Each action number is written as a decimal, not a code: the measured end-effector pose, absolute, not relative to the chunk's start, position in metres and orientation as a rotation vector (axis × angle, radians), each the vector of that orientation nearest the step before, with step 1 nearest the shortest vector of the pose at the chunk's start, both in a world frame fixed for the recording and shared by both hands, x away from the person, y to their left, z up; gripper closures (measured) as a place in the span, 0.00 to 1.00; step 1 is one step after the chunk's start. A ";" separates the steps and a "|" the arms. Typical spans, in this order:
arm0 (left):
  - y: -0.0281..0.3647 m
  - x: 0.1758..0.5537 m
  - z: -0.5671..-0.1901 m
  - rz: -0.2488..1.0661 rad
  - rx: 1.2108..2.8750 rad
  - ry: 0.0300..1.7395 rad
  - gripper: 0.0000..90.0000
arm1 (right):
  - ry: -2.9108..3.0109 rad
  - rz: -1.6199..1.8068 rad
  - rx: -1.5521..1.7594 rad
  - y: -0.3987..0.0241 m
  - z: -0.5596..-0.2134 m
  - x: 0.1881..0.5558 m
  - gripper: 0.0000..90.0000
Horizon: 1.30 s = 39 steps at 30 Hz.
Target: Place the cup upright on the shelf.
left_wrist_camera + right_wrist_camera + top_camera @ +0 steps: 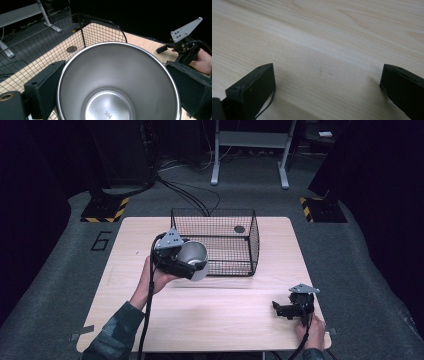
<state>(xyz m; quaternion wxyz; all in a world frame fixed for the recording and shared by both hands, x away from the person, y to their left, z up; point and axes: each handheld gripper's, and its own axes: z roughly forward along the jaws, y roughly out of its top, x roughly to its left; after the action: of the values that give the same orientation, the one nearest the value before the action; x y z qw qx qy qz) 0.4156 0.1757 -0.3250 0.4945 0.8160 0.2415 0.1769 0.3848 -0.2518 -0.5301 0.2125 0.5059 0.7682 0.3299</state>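
Observation:
A steel cup (192, 256) is held in the air at the near left corner of the black wire basket (227, 215), with my left gripper (186, 262) shut on it. In the left gripper view the cup (117, 82) is seen from its open mouth, its empty bottom stamped 304, a black jaw on each side of it. My right gripper (280, 310) rests low at the table's near right, jaws wide apart. In the right gripper view the right gripper (327, 82) has nothing but bare wood between its jaws.
The basket (45, 52) stands at the far middle of the light wooden table (125, 295). A round dark hole (239, 229) shows in the tabletop through the basket's mesh. Black stands with yellow-striped bases and a white frame stand on the floor behind.

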 end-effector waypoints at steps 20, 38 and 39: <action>0.162 0.453 -0.308 0.451 1.989 0.586 0.07 | 2.138 0.913 1.404 -0.252 -0.530 0.385 0.00; 0.149 0.483 -0.309 0.439 1.999 0.615 0.07 | 2.139 0.913 1.404 -0.252 -0.530 0.385 0.00; 0.148 0.484 -0.309 0.444 1.998 0.619 0.07 | 2.145 0.908 1.394 -0.253 -0.530 0.385 0.00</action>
<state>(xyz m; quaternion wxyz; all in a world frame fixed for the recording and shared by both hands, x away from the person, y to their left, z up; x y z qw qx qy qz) 0.4844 0.1481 -0.3091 0.4809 0.8194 0.2536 0.1820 0.3852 -0.2525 -0.5299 0.2121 0.5019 0.7722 0.3268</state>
